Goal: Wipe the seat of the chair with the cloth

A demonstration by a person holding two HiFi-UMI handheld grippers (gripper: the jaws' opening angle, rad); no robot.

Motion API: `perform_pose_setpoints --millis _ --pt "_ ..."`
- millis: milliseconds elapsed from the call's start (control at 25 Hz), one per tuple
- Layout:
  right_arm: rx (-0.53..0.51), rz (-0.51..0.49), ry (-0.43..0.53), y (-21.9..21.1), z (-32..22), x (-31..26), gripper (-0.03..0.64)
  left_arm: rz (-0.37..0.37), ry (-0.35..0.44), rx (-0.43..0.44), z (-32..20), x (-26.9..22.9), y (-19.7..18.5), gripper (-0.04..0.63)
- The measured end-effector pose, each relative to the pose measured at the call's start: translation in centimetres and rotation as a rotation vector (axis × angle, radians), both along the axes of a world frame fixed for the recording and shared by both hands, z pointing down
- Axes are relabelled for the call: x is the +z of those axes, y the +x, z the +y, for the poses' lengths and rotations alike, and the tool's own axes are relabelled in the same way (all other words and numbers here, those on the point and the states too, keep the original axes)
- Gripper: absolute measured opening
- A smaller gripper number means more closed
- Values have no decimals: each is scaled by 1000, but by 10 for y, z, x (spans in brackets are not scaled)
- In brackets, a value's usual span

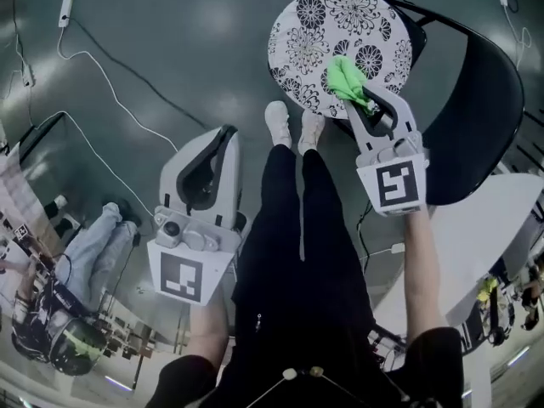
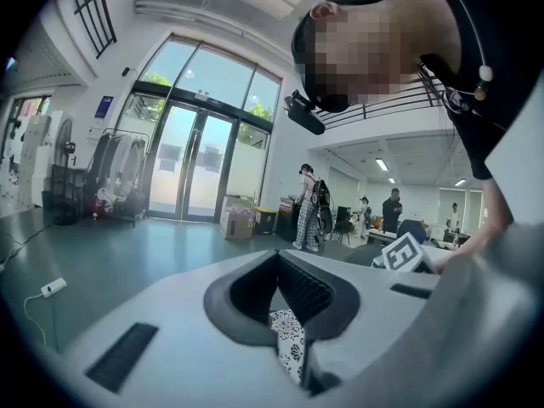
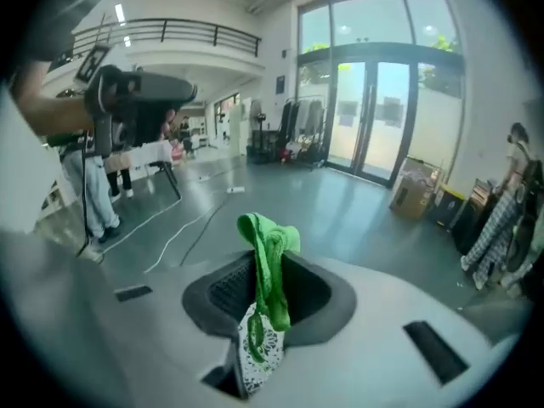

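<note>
Grey floor below, my right gripper (image 1: pixel 364 100) clamps the green cloth (image 1: pixel 344 76) onto the floral chair seat (image 1: pixel 308 19), the left gripper (image 1: pixel 223 141) closed and empty; wiping looks barely begun, so next comes a pressed sweep across.

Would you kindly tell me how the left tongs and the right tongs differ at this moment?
The right tongs are shut on the green cloth; the left tongs are shut on nothing. The right tongs reach out over the patterned chair seat; the left tongs hang nearer the person, over the floor and off the chair. Both are white and of the same build.
</note>
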State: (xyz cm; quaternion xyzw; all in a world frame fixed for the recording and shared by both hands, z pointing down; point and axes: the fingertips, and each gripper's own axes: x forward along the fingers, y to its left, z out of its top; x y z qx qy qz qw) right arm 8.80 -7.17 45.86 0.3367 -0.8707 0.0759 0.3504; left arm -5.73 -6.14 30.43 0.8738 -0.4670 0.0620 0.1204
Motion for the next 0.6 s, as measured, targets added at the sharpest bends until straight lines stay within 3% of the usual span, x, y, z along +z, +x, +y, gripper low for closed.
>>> perform_pose_setpoints --millis 200,360,480,600 --pt "117 -93 153 -10 16 -111 81 -21 83 53 -1 -57 7 5" --pt "284 -257 313 -9 33 -221 81 -12 153 92 14 -126 15 5" --pt "297 -256 440 -14 53 -294 81 -4 205 132 27 -175 19 5" --pt "322 -275 504 -13 75 -341 81 -5 230 159 38 -207 27 5"
